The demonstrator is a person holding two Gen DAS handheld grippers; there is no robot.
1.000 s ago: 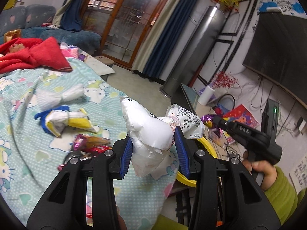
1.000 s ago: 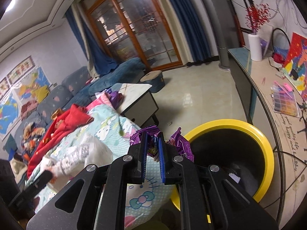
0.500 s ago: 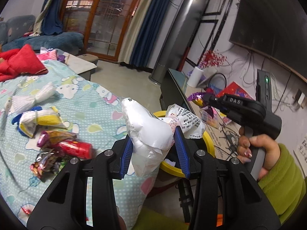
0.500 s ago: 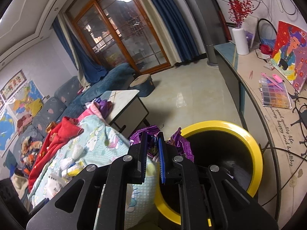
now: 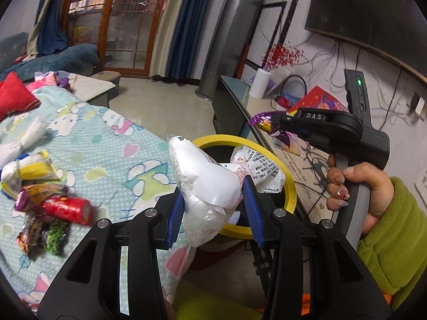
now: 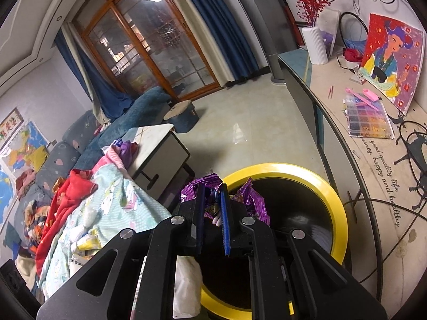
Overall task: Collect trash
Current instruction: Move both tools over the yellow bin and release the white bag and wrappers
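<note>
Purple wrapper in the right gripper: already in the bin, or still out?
Out. The purple wrapper is pinched in the shut right gripper, above the yellow-rimmed bin's near rim, not dropped inside.

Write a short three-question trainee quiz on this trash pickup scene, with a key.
1. True or false: the left gripper is shut on a white plastic wrapper.
2. What does the right gripper hold? A) a red can B) a purple foil wrapper C) a yellow packet
3. Fill in: the bin below the right gripper has a ____ rim.

Key
1. True: the blue pads press the wrapper from both sides.
2. B: the purple foil wrapper is pinched in the shut jaws; the red can and yellow packet lie on the bedsheet.
3. Yellow.
</note>
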